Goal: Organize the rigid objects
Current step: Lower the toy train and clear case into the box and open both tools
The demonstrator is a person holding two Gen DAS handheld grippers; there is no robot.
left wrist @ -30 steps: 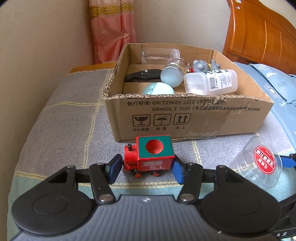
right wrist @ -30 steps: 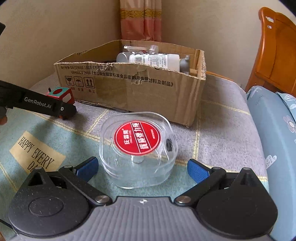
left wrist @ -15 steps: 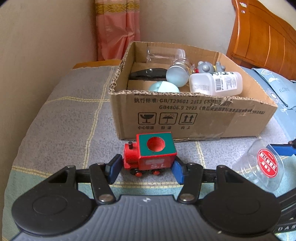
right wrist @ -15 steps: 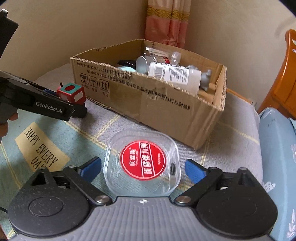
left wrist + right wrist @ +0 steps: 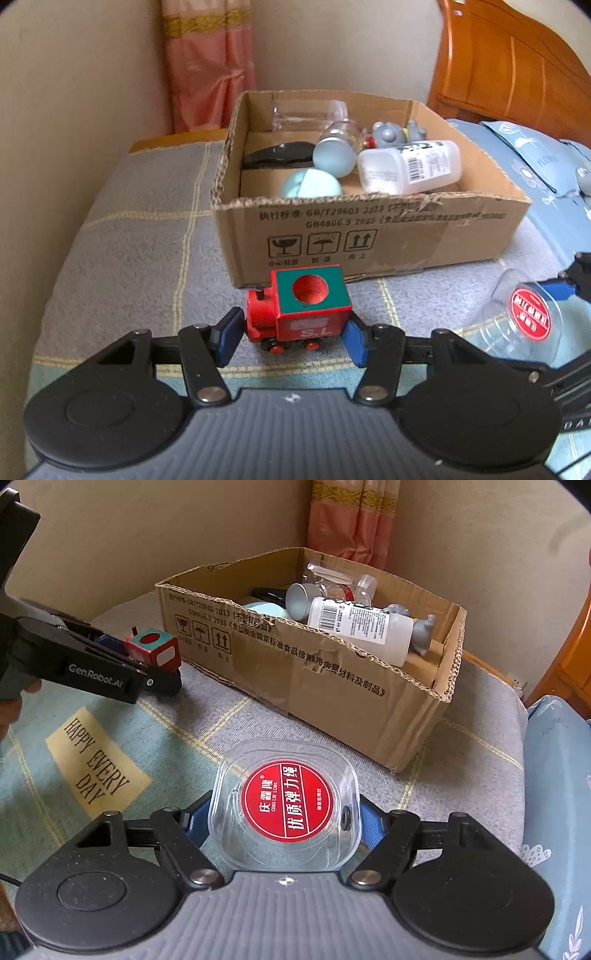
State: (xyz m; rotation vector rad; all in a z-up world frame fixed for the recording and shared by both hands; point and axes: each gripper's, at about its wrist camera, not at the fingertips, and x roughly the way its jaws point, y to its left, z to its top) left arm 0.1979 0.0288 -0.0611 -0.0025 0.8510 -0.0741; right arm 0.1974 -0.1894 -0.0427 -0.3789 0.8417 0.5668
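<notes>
Landmark: the box point(image 5: 369, 236), open-topped cardboard, is sitting on the bed point(image 5: 140, 236); all places below are given from it.
Box contents: a white bottle point(image 5: 410, 166), a glass jar point(image 5: 334, 147), a grey figure point(image 5: 388, 133), a black item and a pale blue round item are lying inside; the rest is too cluttered to tell.
Train point(image 5: 299, 306): is sitting in front of the box's near wall, toward its left corner, wheels apparently down on the bed.
Left tongs point(image 5: 288, 336): are bracketing the train, one blue pad at each end; the pads are looking to be touching or nearly so, and I cannot tell whether they are pinching it.
Tub point(image 5: 284, 805): clear plastic with a red round label, is lying in front of the box's right end, label facing the right camera.
Right tongs point(image 5: 284, 825): are pinching the tub across its two side walls.
Handling, train: judged small, light, stiff wood; the flat ends are giving the firmest hold, while the wheels may be letting it roll if nudged.
Handling, tub: judged very light, thin-walled and slippery; hard squeezing may be buckling it, so a hold low on the straight walls is looking safest.
Step in hand: judged to be lifting both items into the box.
</notes>
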